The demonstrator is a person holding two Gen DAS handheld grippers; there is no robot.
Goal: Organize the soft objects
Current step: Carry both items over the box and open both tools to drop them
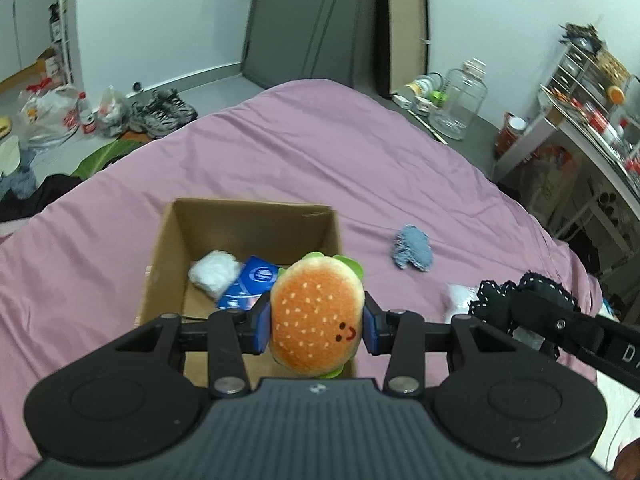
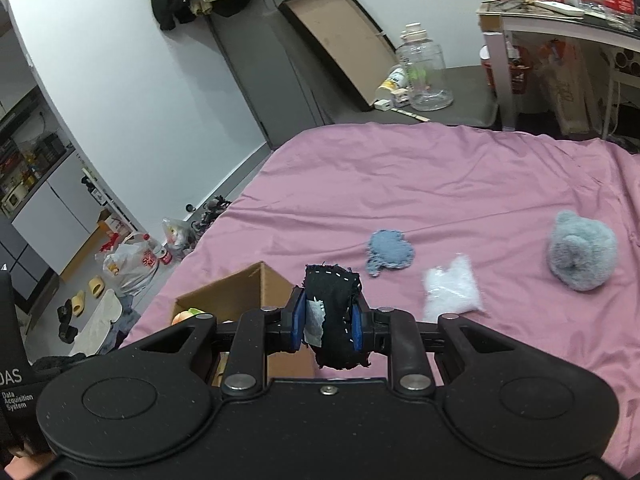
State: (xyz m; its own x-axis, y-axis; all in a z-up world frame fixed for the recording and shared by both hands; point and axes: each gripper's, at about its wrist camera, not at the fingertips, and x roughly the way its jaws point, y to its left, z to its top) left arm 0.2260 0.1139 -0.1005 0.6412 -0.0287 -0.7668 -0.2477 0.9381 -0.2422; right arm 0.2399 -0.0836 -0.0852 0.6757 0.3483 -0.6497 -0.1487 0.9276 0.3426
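Left gripper [image 1: 317, 322] is clamping a hamburger plush [image 1: 316, 312]: orange bun with pale sesame flecks, green lettuce fringe, small stitched smiling face. The blue pads [image 1: 262, 330] are pressing its two sides. The plush is hanging over the near edge of an open cardboard box [image 1: 168, 248] sitting on the pink bedsheet [image 1: 320, 160].

Inside the box, a white fluffy bundle [image 1: 214, 274] is lying at 10 o'clock from the plush, touching a blue packet [image 1: 250, 282].

Right gripper [image 2: 328, 322] is pinching a black fabric piece [image 2: 334, 312] with white running stitches and a pale tag.

On the sheet, right wrist view: a blue denim scrap [image 2: 390, 251] is lying at 1 o'clock from that gripper, a clear plastic bag [image 2: 451, 290] at 3 o'clock, and a grey fuzzy plush [image 2: 580, 250] further out at 2 o'clock, all apart from each other.
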